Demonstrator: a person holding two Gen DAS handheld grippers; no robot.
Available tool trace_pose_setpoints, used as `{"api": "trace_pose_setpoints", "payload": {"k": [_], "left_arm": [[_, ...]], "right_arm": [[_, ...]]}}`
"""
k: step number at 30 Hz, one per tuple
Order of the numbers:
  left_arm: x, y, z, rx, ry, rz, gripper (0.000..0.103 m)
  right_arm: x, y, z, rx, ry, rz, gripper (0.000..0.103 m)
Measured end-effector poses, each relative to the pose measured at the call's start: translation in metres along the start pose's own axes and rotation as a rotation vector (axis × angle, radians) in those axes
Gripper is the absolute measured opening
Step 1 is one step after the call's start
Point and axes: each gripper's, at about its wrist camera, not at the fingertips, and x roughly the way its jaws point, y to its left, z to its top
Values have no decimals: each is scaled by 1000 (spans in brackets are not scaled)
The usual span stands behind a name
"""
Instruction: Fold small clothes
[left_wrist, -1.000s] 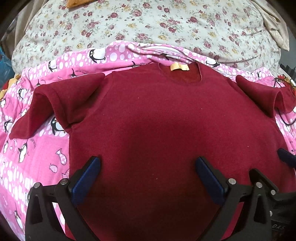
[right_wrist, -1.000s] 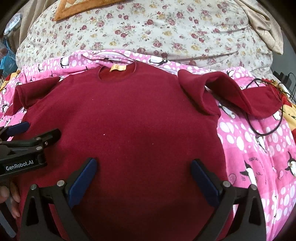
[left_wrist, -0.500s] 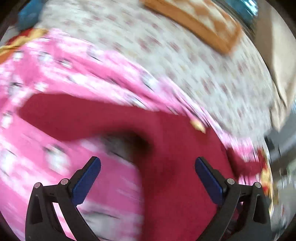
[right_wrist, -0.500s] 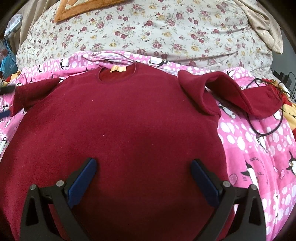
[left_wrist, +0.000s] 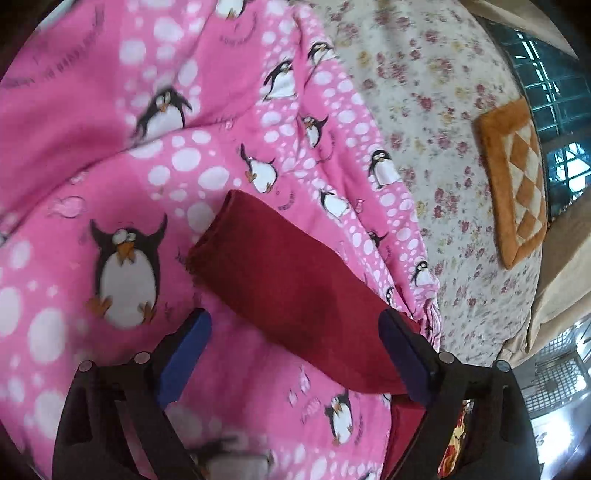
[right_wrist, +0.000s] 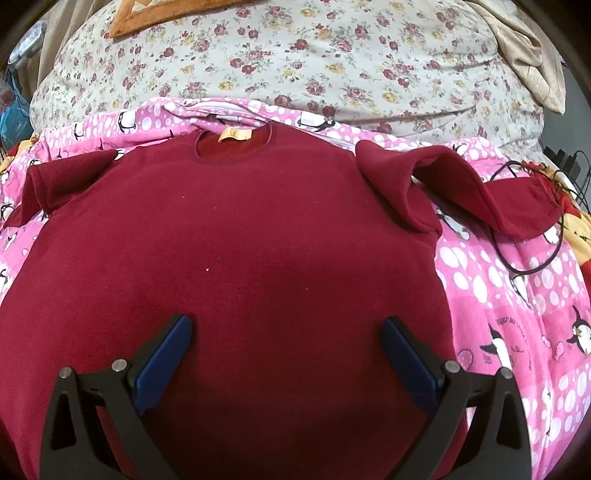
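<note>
A small dark red sweater (right_wrist: 240, 251) lies flat on a pink penguin blanket (right_wrist: 517, 295), neck and yellow label (right_wrist: 234, 133) away from me. Its right sleeve (right_wrist: 461, 188) lies bunched and folded at the right. Its left sleeve (left_wrist: 295, 291) lies stretched out on the blanket in the left wrist view. My left gripper (left_wrist: 295, 354) is open and empty, just above this sleeve, its jaws on either side of it. My right gripper (right_wrist: 286, 354) is open and empty above the sweater's lower body.
A floral quilt (right_wrist: 314, 59) lies beyond the blanket (left_wrist: 110, 147). An orange patchwork cushion (left_wrist: 517, 177) lies on it. A black cable (right_wrist: 532, 254) loops on the blanket near the right sleeve. A beige cloth (right_wrist: 532, 48) lies at the far right.
My left gripper has swung left, from above the sweater's body to over the left sleeve. The right gripper has stayed still. The sweater has not moved.
</note>
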Motion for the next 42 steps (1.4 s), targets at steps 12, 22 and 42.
{"api": "trace_pose_setpoints", "payload": {"k": [12, 22, 42], "left_arm": [[-14, -40, 14, 159, -197, 367, 0], [-76, -153, 2, 402, -369, 222, 0], [135, -294, -256, 781, 216, -72, 30]], "right_arm": [[0, -1, 0, 3, -1, 5, 103], [1, 0, 2, 0, 1, -1, 103], [-34, -30, 15, 159, -112, 55, 101]]}}
